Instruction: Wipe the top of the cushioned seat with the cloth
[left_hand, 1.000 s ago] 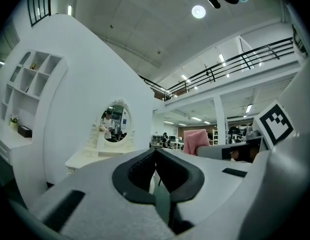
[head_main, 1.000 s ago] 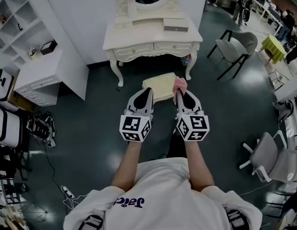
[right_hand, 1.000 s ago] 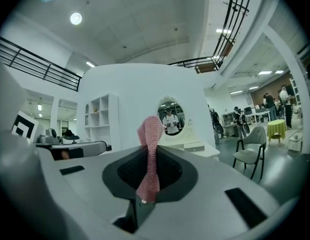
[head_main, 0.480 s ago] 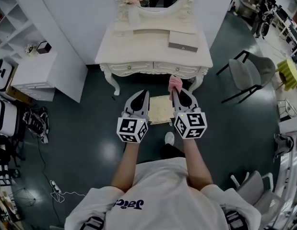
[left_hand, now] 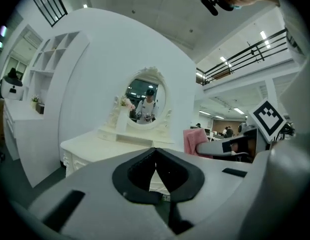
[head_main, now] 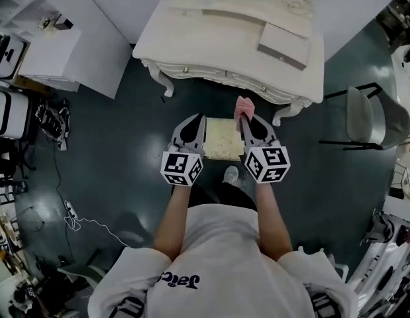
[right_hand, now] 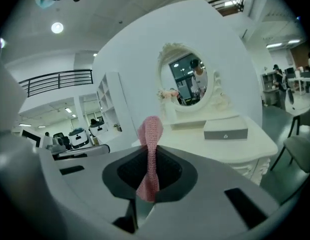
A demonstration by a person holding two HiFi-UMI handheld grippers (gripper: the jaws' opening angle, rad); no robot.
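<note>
A pink knitted cloth (head_main: 243,104), pinched in the right gripper (head_main: 246,120), stood near the cream cushioned seat (head_main: 222,138) between the 2 grippers. The left gripper (head_main: 197,120) was clenched, empty. A white dressing table (head_main: 211,45) stood just beyond.

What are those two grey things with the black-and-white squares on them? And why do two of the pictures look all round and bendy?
They are hand-held grabbers, not a robot: a person holds one in each hand. The picture from above comes from a camera on the person's head, looking down at their arms. The left gripper is shut and holds nothing. The right gripper is shut on a pink cloth. Between them in that picture you see a cushioned seat with a cream top, in front of a white dressing table. The round pictures come from small wide cameras riding on each gripper and looking along its jaws, which makes the room look bent. The patterned cubes are part of the grippers.
</note>
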